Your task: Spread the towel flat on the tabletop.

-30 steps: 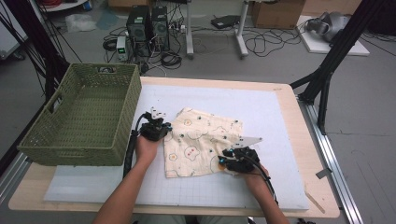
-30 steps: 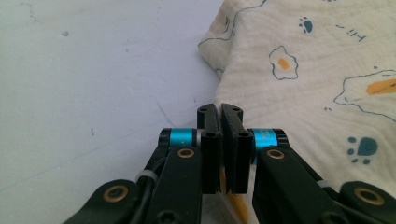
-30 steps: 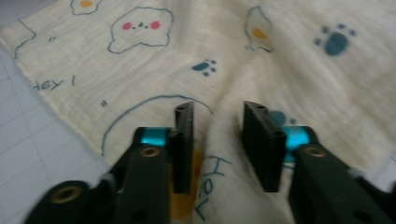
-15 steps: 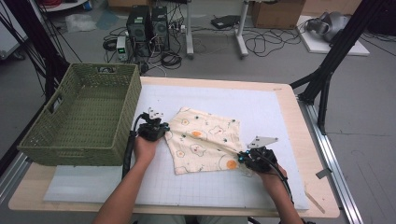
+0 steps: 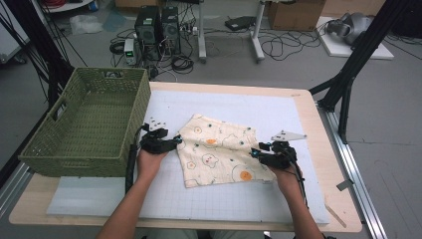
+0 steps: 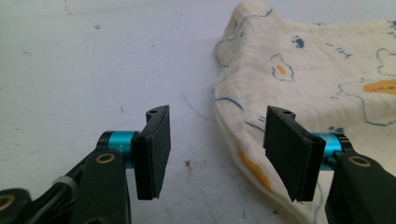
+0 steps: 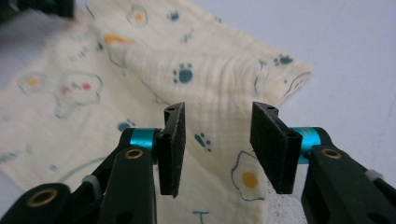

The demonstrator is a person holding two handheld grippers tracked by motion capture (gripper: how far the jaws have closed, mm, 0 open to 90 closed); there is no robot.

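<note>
Both tools (image 5: 175, 142) (image 5: 255, 152) flank the cloth (image 5: 219, 149), released.

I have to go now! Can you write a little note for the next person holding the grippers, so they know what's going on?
Left gripper: jaws have just been opening, open now, nothing between them, beside the left edge of the cream printed muslin cloth.
Right gripper: jaws have just been opening, open now, over the cloth's right edge, not pinching it.
The cloth lies spread on the white mat, one fold showing in the right gripper view.
The green woven basket stands at the left with nothing in it.
Left: probably fold the cloth and put it in the basket.
</note>
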